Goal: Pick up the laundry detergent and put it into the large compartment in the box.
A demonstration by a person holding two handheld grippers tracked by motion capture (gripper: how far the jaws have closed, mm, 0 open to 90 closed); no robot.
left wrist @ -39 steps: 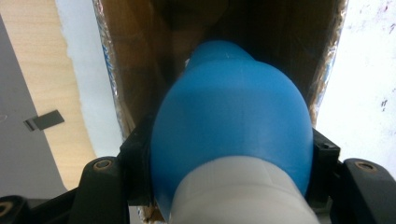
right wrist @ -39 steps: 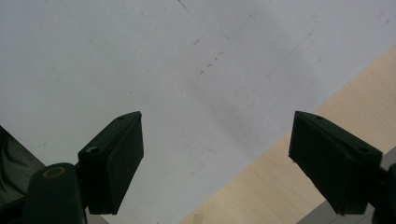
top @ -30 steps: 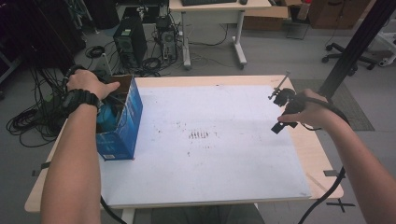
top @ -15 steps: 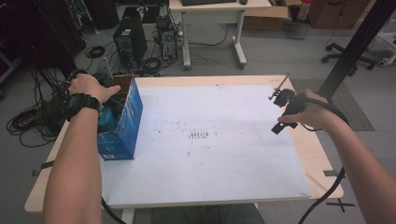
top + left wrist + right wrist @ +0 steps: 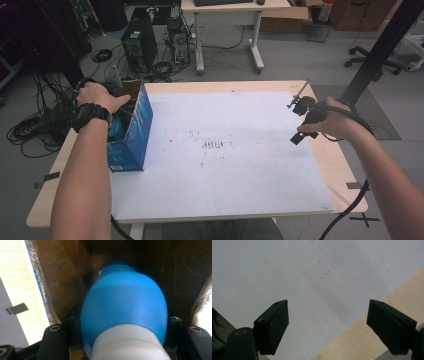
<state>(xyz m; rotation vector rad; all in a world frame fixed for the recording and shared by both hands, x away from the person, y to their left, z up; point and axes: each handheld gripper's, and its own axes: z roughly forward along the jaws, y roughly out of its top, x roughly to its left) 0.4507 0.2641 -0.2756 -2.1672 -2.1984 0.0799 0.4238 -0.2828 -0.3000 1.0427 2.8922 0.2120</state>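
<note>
Bottle of blue plastic with a white lower part sits between the two black jaws of the left hand-held gripper, which press on it from both sides. In the left gripper view the bottle points into an open cardboard box, whose brown inner walls stand around it; what more is deep in the box is too dark to tell.

In the high view the same box is blue outside and stands on the left part of the worktop, partly on the white sheet that covers most of the wooden top. The left hand, with a black watch on the wrist, reaches down into the open top of the box, and something blue shows inside just beside the wrist.

The right hand holds the right hand-held gripper over the right edge of the white sheet, well apart from the box. In the right gripper view its jaws are spread wide with nothing between them, and below them lie the white sheet with small dark marks and a strip of bare wood.

Behind the worktop, on the grey floor, stand computer towers among black cables, and another desk.
</note>
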